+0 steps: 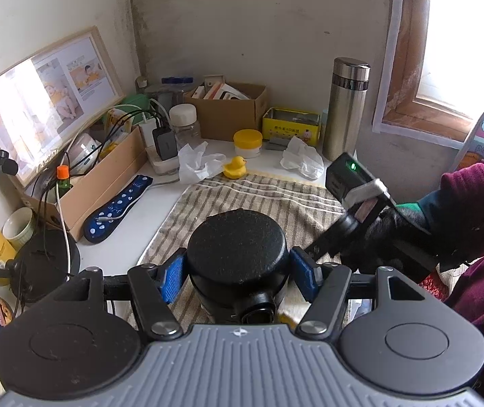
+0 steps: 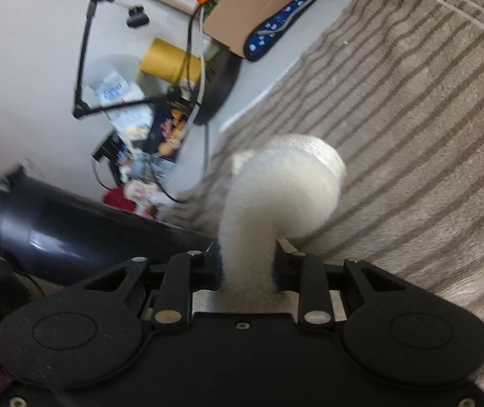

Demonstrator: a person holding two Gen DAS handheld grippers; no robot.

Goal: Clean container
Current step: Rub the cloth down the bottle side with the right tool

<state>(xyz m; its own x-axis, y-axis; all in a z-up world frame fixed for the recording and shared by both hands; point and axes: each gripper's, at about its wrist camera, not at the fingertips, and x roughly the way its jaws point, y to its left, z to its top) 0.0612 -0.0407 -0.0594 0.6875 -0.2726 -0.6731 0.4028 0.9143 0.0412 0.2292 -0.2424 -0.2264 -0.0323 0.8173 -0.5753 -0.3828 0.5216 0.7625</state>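
Striped towelling (image 1: 276, 203) covers the middle of a cluttered white desk (image 1: 133, 247), with cardboard boxes, a steel flask (image 1: 345, 108) and a yellow rubber duck (image 1: 234, 167) ranged along the stained wall behind.

The container (image 1: 237, 257), a black cylindrical vessel with a matt, faintly speckled flat end and a glossy side wall, lies tipped over above the towel, clamped between the blue ribbed pads (image 1: 172, 279) of the left gripper (image 1: 238, 276). From the right wrist view its smooth dark barrel (image 2: 72, 234) shows at the lower left, blurred.

The right gripper (image 2: 247, 268) is pinched narrow on a white fluffy cleaning cloth (image 2: 276, 196), soft and napped, bunched into a rounded wad that juts out over the towel; its far end looks ribbed or knitted. The cloth sits beside the container and appears not to touch it.

Judging by this, the holding is set up and the wiping itself is largely still ahead; the speckles suggest dust remains.
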